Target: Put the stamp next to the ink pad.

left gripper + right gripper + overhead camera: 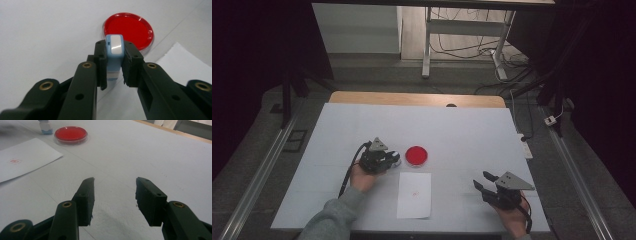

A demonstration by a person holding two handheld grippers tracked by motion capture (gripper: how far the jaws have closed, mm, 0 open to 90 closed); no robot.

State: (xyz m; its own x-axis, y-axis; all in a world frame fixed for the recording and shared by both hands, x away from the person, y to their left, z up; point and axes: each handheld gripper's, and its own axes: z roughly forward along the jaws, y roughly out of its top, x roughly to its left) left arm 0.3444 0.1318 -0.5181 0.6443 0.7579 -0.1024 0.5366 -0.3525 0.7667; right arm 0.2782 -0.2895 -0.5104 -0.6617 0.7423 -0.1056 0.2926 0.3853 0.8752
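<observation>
My left gripper point(114, 75) is clamped on a small stamp point(114, 53), its two black jaws pressing the flat sides. The stamp is a narrow block with rounded corners: a pale blue shell, a glossy white panel set into the end that faces the camera, a small dark mark beside that panel, and a paler band lower down the body between the jaws. It stands upright in the grip, low over the white table point(472, 130), just beside the red ink pad point(416, 156). The pad is a round, shallow dish with a clear rim and a flat, bright red filling. Near it lies a sheet of white paper point(414, 195) with a faint red print point(15, 161) near its middle; the print is too small to read. My right gripper point(115, 195) rests well apart at the near right of the table, jaws parted with nothing between them, pointing toward the pad.
</observation>
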